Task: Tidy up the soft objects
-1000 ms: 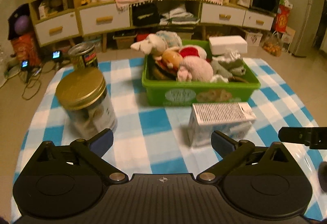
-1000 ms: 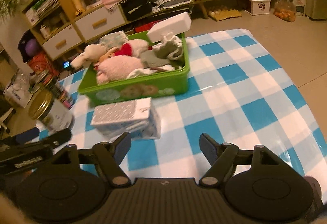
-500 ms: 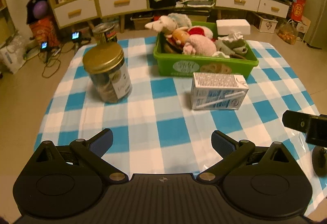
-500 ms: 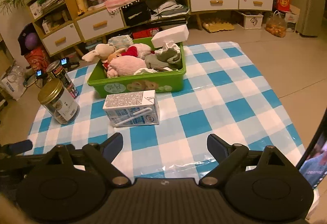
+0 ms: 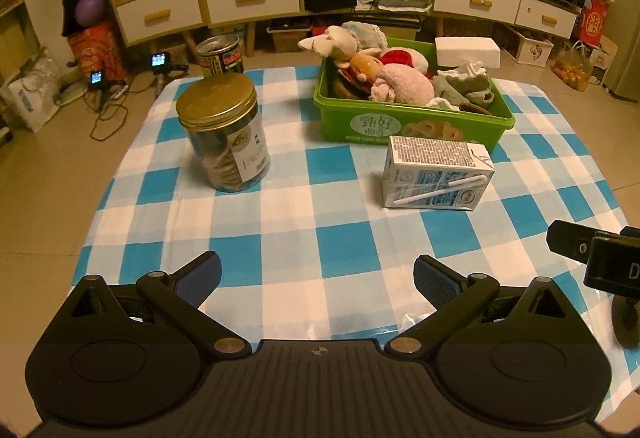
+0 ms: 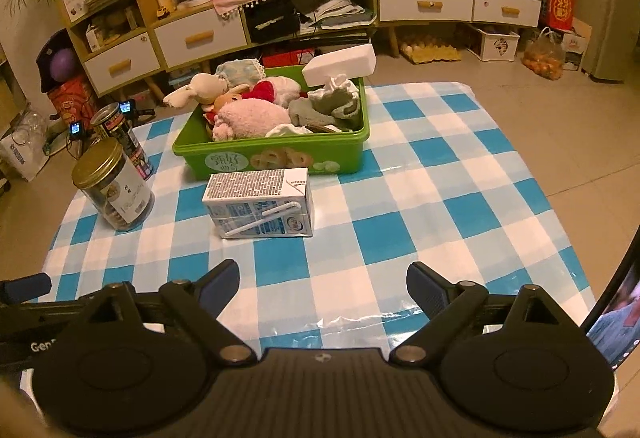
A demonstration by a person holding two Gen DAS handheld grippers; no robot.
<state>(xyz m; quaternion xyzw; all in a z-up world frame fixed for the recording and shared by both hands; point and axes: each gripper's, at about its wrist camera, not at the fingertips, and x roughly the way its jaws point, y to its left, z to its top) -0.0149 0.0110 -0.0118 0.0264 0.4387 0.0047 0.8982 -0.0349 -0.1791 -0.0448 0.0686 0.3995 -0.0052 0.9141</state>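
A green bin (image 5: 412,124) (image 6: 276,155) stands at the far side of the checked table. It holds a pink plush (image 5: 404,84) (image 6: 252,118), a cream plush (image 5: 332,40) (image 6: 200,86), a grey-green cloth (image 5: 464,84) (image 6: 332,102) and a white foam block (image 5: 468,50) (image 6: 340,64) on its far rim. My left gripper (image 5: 316,274) is open and empty above the near table edge. My right gripper (image 6: 322,278) is open and empty, also at the near edge, well back from the bin.
A milk carton (image 5: 436,174) (image 6: 260,202) lies on its side in front of the bin. A gold-lidded jar (image 5: 224,134) (image 6: 112,190) and a tin can (image 5: 220,54) (image 6: 120,134) stand on the left. A screen edge (image 6: 616,318) shows at the right.
Both grippers have pulled back and risen from the bin and carton; the whole table now shows. Both stay open and empty.
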